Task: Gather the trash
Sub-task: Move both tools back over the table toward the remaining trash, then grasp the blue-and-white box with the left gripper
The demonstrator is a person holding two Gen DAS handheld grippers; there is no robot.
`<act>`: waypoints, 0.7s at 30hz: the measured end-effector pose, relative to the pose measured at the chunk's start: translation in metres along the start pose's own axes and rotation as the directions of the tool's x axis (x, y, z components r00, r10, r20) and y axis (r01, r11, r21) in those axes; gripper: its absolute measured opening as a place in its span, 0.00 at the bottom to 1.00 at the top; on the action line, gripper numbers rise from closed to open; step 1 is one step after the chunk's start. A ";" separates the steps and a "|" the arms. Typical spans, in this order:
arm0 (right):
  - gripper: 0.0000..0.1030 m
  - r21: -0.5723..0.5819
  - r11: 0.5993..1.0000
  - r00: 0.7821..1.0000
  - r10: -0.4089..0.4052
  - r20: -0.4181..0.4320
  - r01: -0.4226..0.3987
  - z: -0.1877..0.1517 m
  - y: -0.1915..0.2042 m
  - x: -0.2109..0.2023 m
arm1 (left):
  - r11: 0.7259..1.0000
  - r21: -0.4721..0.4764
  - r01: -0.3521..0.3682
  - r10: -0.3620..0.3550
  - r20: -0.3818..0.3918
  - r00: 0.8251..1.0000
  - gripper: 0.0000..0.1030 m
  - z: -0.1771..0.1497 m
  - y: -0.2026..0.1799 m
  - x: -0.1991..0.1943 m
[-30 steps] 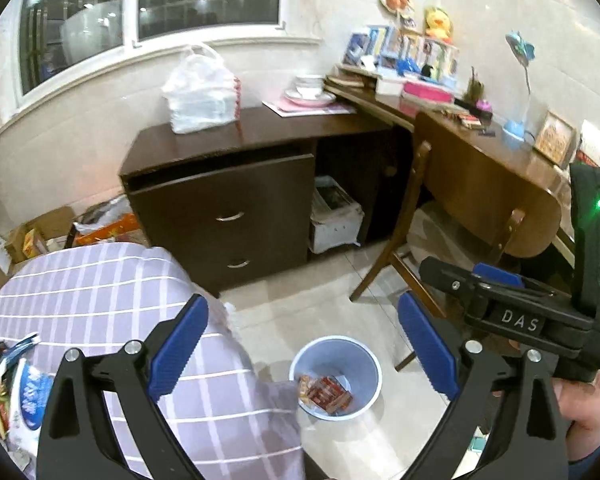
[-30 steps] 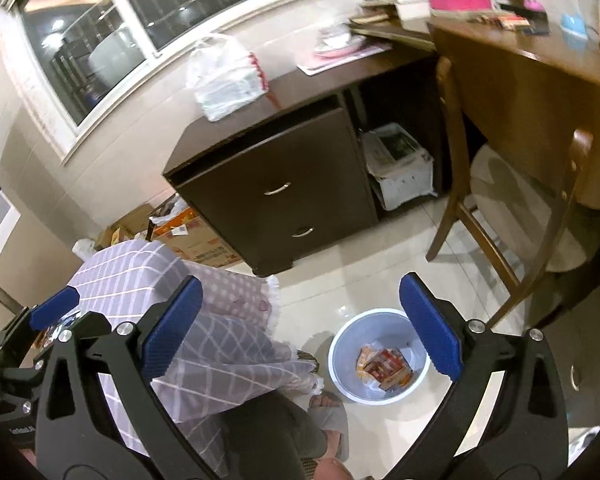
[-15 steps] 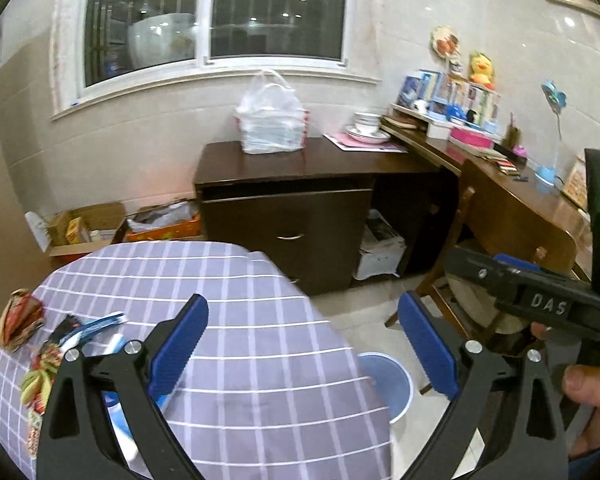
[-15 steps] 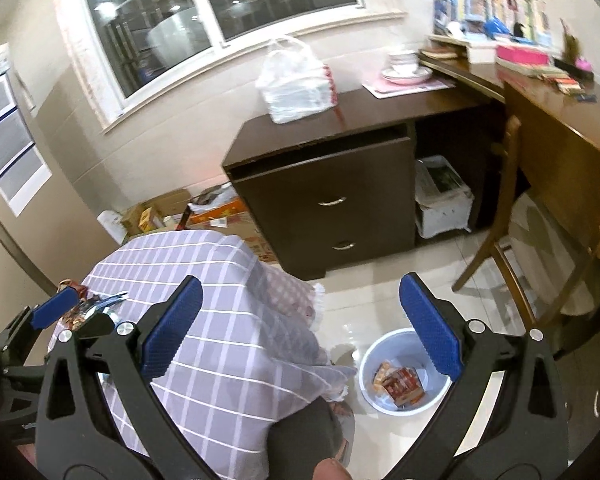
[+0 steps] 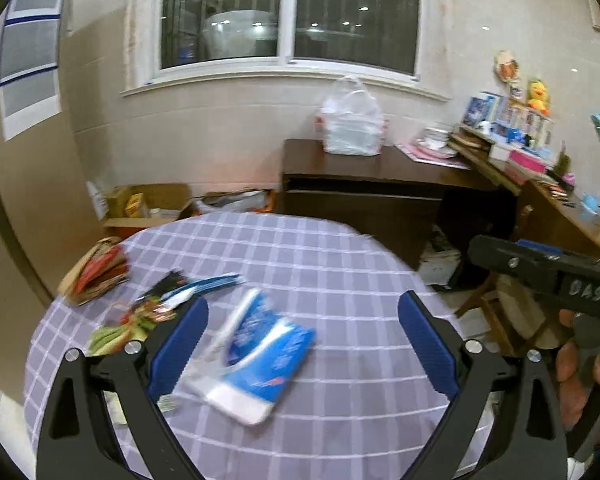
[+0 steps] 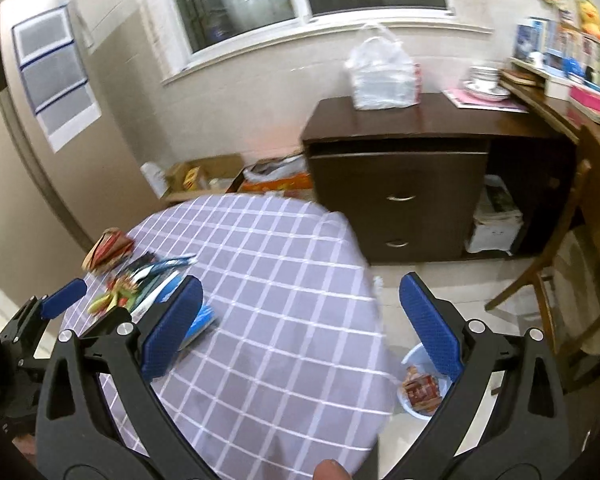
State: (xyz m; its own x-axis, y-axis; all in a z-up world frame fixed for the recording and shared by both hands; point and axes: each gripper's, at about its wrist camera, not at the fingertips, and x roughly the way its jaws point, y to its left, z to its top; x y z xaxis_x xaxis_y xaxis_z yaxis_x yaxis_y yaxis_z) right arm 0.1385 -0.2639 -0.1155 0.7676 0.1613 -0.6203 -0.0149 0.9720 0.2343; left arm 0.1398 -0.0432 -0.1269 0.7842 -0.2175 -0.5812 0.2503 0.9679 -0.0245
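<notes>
A blue and white plastic wrapper (image 5: 260,352) lies on the round table with the purple checked cloth (image 5: 340,288), between the fingers of my open left gripper (image 5: 303,346) and below them. More wrappers lie at the table's left: a green and red one (image 5: 132,320) and a brown and red one (image 5: 96,272). My right gripper (image 6: 300,320) hangs open and empty above the table's right half (image 6: 284,280). The blue wrapper (image 6: 200,320) peeks out behind its left finger. A pale blue bin (image 6: 420,388) holding a red wrapper stands on the floor at the right.
A dark wooden cabinet (image 6: 400,184) with a white plastic bag (image 6: 380,76) on top stands behind the table. A wooden chair (image 6: 560,288) and a cluttered desk (image 5: 540,184) are at the right. Cardboard boxes (image 5: 148,204) sit on the floor by the wall.
Both grippers have swung up and left from the floor bin to over the table. The wrappers on the cloth have come into view. Both stay open.
</notes>
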 end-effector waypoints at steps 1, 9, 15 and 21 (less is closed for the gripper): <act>0.94 -0.010 1.000 1.000 0.009 -0.010 -0.009 -0.002 0.007 0.004 | 1.000 -0.003 -0.025 0.025 -0.005 1.000 0.91 -0.004 0.010 0.001; 0.94 -0.066 0.997 0.997 0.034 -0.070 -0.039 -0.014 0.043 0.020 | 0.996 -0.005 -0.091 0.090 -0.102 0.991 0.91 -0.028 0.063 0.039; 0.94 -0.075 0.997 0.995 0.027 -0.100 -0.035 -0.021 0.046 0.028 | 0.996 0.078 -0.045 0.058 -0.176 0.983 0.86 -0.037 0.058 0.078; 0.94 -0.072 0.997 0.992 0.026 -0.122 -0.035 -0.023 0.043 0.037 | 0.996 0.020 0.082 -0.074 -0.261 0.962 0.17 -0.045 0.058 0.095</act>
State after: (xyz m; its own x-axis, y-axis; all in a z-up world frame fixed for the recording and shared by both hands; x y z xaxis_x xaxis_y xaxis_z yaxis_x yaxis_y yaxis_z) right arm 0.1515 -0.2121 -0.1461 0.6829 0.2065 -0.7007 -0.0882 0.9755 0.2015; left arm 0.2035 -0.0025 -0.2200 0.5880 -0.2476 -0.7700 0.3249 0.9441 -0.0555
